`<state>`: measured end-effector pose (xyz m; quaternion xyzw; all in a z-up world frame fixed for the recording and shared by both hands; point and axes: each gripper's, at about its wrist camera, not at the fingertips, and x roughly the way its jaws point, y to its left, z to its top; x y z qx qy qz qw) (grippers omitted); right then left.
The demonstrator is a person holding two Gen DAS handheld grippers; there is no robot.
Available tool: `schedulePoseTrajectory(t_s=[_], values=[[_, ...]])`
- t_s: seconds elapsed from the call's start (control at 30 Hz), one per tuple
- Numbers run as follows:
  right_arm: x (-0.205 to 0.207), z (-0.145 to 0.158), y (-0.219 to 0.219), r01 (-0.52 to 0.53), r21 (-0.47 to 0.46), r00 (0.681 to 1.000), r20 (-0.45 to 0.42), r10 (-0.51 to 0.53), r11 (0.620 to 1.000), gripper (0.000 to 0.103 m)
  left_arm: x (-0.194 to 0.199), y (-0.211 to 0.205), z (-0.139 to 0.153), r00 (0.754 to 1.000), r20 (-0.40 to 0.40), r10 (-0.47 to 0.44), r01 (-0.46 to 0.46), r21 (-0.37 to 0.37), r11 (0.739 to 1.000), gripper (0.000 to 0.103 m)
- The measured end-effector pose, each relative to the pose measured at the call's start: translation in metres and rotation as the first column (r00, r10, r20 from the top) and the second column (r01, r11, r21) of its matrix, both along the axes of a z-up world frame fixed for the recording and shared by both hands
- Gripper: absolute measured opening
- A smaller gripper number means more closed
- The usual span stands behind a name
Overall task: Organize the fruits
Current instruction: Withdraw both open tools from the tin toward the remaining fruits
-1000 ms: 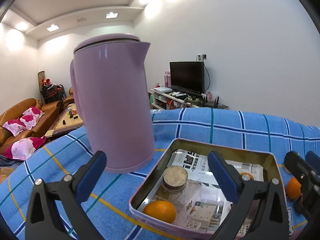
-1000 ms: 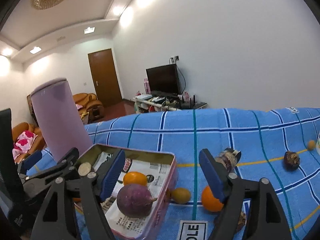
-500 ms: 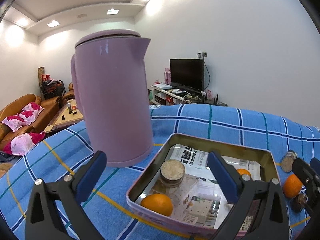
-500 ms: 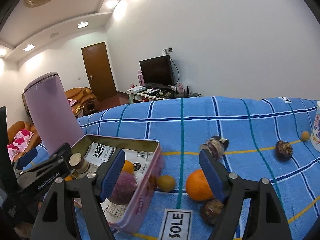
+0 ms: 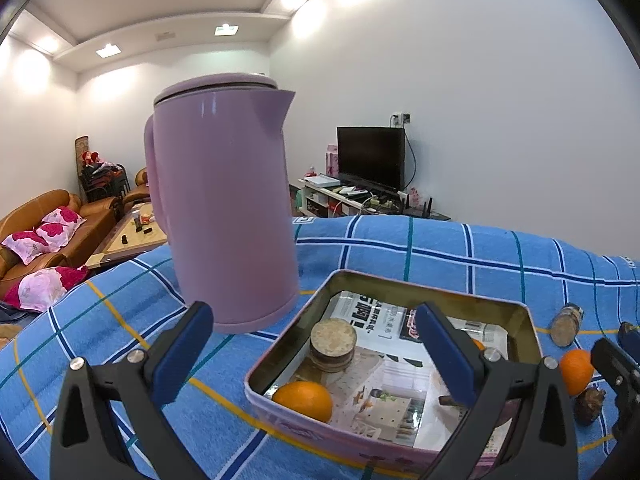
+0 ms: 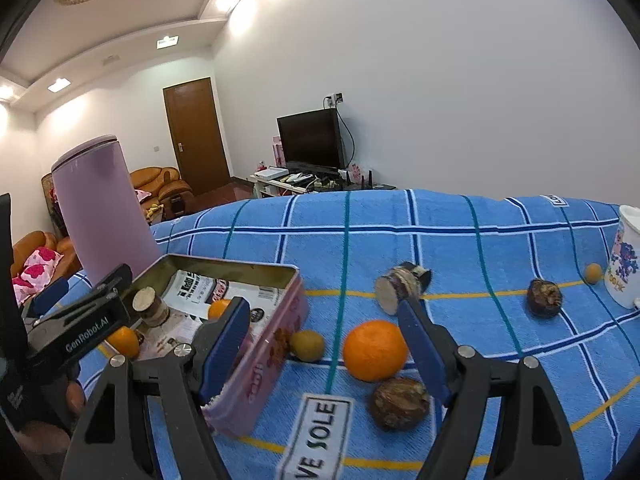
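I see a round, bright orange [image 6: 375,350] on the blue checked cloth [image 6: 460,240], just right of the pink tin [image 6: 276,332]. My right tool [image 6: 324,340] stands open and empty above it; my left tool [image 5: 310,344] hangs open over the tin, gripping nothing.

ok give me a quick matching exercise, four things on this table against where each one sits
Things:
1. kettle
2. mug
3. big orange
4. cork-topped jar

Places:
A. inside the tin
B. on the cloth just right of the tin
C. far right edge of the table
D. standing left of the tin

Pairs: 1-D, 2-C, 3-B, 4-A
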<state>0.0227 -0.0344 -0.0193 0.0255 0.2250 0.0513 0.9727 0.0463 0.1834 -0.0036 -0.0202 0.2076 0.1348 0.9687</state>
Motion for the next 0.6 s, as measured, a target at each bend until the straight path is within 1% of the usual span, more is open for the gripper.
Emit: schedulePoseTrajectory(t_s=[0.33, 0.6], values=[[-0.014, 0.002, -0.033, 0.037, 0.004, 0.999, -0.01, -0.037, 0.999, 0.078, -0.009, -0.008, 0.0, 1.0, 0.001, 0.003, -0.003, -0.006, 1.0, 0.103], [-0.021, 0.002, -0.055, 0.067, -0.006, 0.998, -0.012, -0.067, 0.998, 0.078, -0.022, -0.021, 0.001, 1.0, 0.009, -0.017, 0.017, 0.003, 1.0, 0.103]])
